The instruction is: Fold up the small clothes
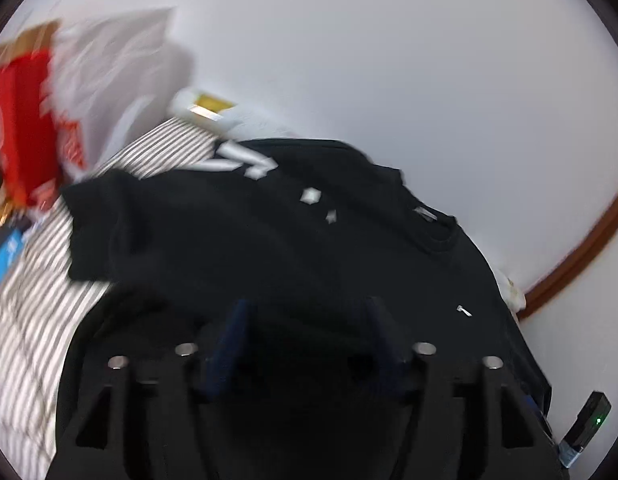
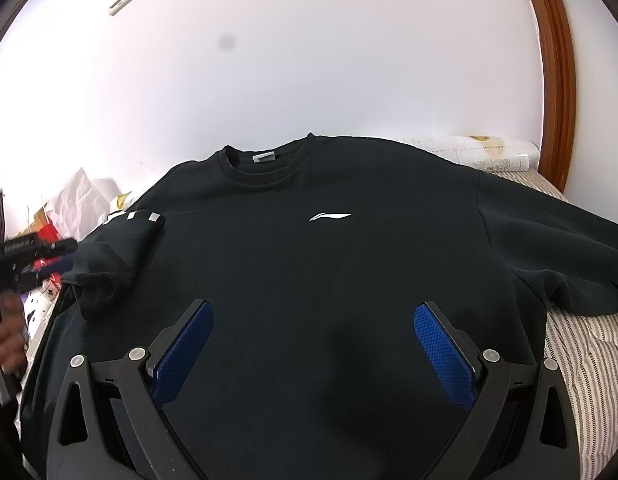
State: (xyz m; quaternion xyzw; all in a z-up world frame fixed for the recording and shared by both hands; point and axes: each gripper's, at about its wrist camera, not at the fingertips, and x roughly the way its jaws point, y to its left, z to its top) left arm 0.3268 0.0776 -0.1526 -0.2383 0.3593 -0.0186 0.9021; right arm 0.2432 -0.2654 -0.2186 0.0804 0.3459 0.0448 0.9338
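Sweatshirt (image 2: 317, 264): black, spread front-up on the striped bed (image 2: 581, 344), collar toward the wall; one sleeve folded across the chest.
Right gripper (image 2: 313, 340): above the hem, fingers spread wide, pinching nothing.
Left gripper (image 1: 309, 320): above the sweatshirt, fingers parted; view blurred.
Clutter (image 1: 25, 120): beyond the bed's far corner, indistinct.

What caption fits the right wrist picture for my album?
Open right gripper hovering over a black sweatshirt spread on a striped bed, one sleeve already folded in.
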